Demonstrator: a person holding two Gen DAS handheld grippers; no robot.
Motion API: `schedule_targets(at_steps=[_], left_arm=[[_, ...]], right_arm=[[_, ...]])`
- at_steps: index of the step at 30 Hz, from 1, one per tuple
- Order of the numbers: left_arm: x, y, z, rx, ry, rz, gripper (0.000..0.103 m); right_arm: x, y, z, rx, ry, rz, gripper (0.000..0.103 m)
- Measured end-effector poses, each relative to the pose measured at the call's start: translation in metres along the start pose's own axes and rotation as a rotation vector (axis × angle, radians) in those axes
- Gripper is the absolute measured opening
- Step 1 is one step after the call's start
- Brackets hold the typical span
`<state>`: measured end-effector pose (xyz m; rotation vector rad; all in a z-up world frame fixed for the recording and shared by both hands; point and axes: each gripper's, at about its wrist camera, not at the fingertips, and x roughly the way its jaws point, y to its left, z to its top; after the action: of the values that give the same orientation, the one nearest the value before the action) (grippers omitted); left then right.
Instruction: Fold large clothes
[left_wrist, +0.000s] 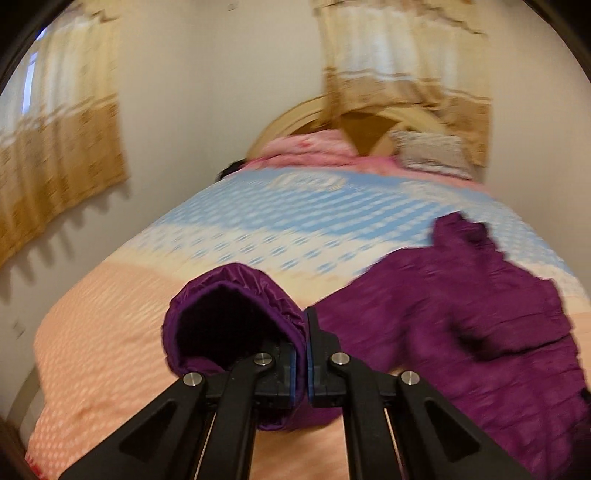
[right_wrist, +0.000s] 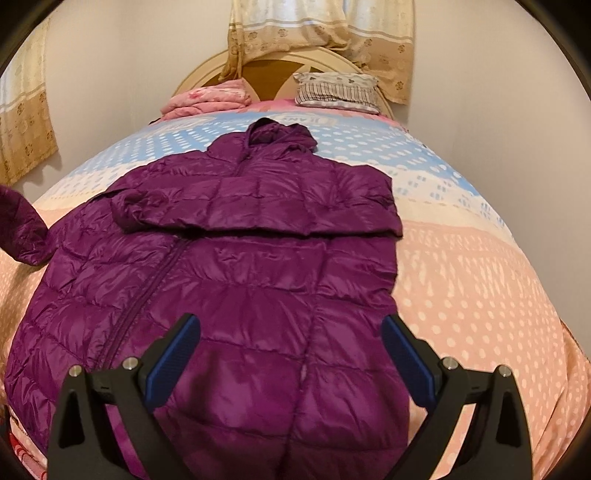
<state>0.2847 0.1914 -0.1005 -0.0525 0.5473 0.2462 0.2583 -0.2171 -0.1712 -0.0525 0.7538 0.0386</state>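
A purple quilted hooded jacket (right_wrist: 236, 280) lies front up on the bed, zipper closed, hood toward the headboard. One sleeve is folded across its chest (right_wrist: 258, 210). My left gripper (left_wrist: 306, 325) is shut on the cuff of the other sleeve (left_wrist: 236, 325), lifted above the bedspread; that raised sleeve (right_wrist: 22, 229) shows at the left edge of the right wrist view. The jacket body (left_wrist: 480, 317) lies to the right in the blurred left wrist view. My right gripper (right_wrist: 290, 328) hangs open over the jacket's lower part, with nothing between its fingers.
The bedspread (right_wrist: 480, 280) is peach with white dots near me and blue toward the headboard. A folded pink blanket (right_wrist: 207, 99) and a striped pillow (right_wrist: 336, 90) lie at the head. Curtains (right_wrist: 321, 33) hang behind, with walls on both sides.
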Motion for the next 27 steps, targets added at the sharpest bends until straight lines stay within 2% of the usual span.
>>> schedule_targets(at_steps=[4,9,15,18,20,22,23,24,25,26,27], left_arm=[[0.001,-0.068,0.022,0.087,-0.045,-0.081,0.002],[0.012,-0.137,0.035,0.148,-0.050,-0.173,0.002],[0.025,-0.214,0.028,0.199,-0.035,-0.282,0.002],[0.030,-0.247,0.017,0.228,-0.039,-0.312,0.004],[0.030,-0.265,0.007,0.260,-0.039,-0.297,0.006],[0.030,-0.278,-0.001,0.285,-0.037,-0.297,0.015],[0.030,-0.280,-0.003,0.290,-0.038,-0.299,0.027],[0.028,-0.280,-0.004,0.288,-0.045,-0.302,0.047],[0.025,-0.280,-0.005,0.280,-0.057,-0.298,0.060],[0.023,-0.279,-0.003,0.269,-0.080,-0.287,0.079],[0.018,-0.273,-0.001,0.251,-0.113,-0.268,0.084]], right_arm=[[-0.004,-0.010,-0.004,0.027,-0.011,0.000,0.100],[-0.007,-0.023,-0.009,0.065,-0.020,0.002,0.100],[-0.002,-0.036,-0.015,0.097,-0.008,0.000,0.100],[0.002,-0.039,-0.019,0.100,0.003,-0.003,0.100],[0.005,-0.040,-0.021,0.099,0.014,-0.006,0.100],[0.007,-0.042,-0.025,0.099,0.026,-0.009,0.100],[0.008,-0.043,-0.025,0.100,0.030,-0.011,0.100],[0.009,-0.045,-0.026,0.105,0.038,-0.011,0.100],[0.009,-0.046,-0.026,0.107,0.043,-0.010,0.100],[0.009,-0.047,-0.025,0.109,0.047,-0.008,0.100],[0.009,-0.048,-0.024,0.106,0.049,-0.007,0.100]])
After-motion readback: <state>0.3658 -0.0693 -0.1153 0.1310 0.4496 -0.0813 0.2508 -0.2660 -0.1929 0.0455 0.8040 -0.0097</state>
